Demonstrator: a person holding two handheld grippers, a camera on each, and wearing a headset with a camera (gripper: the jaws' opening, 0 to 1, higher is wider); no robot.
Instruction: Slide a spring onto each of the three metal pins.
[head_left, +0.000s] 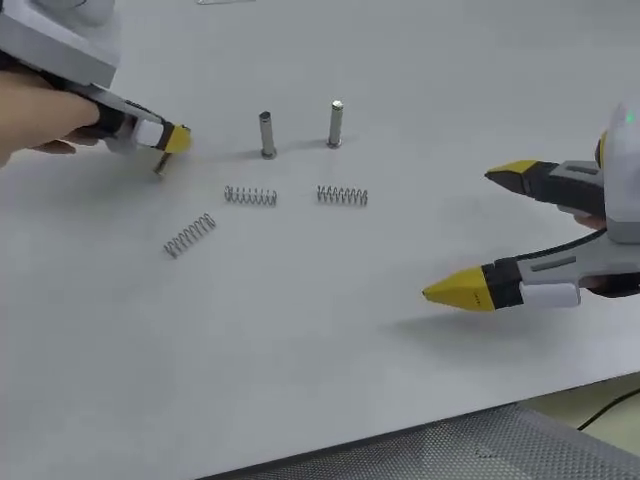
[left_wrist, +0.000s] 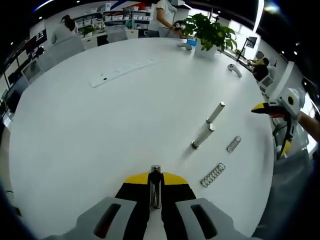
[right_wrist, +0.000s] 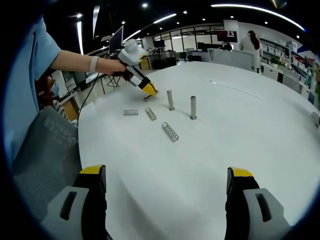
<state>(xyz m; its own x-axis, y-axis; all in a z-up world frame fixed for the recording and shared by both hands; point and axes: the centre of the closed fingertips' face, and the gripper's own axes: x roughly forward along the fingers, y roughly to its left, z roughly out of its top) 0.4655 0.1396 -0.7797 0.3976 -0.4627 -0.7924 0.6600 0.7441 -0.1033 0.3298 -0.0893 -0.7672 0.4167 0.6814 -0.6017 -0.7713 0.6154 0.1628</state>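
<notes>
Left gripper (head_left: 170, 140) pinches a metal pin (head_left: 160, 166), pointing down, near the left edge of the bench (head_left: 300, 350); right gripper (head_left: 459, 234) is spread wide, holding nothing. Nearest spring (head_left: 189, 235) lies flat and slanted, just toward the near edge from that pin, far from the right gripper.

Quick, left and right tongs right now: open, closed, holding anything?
Left tongs: closed on a metal pin.
Right tongs: open, holding nothing.
</notes>
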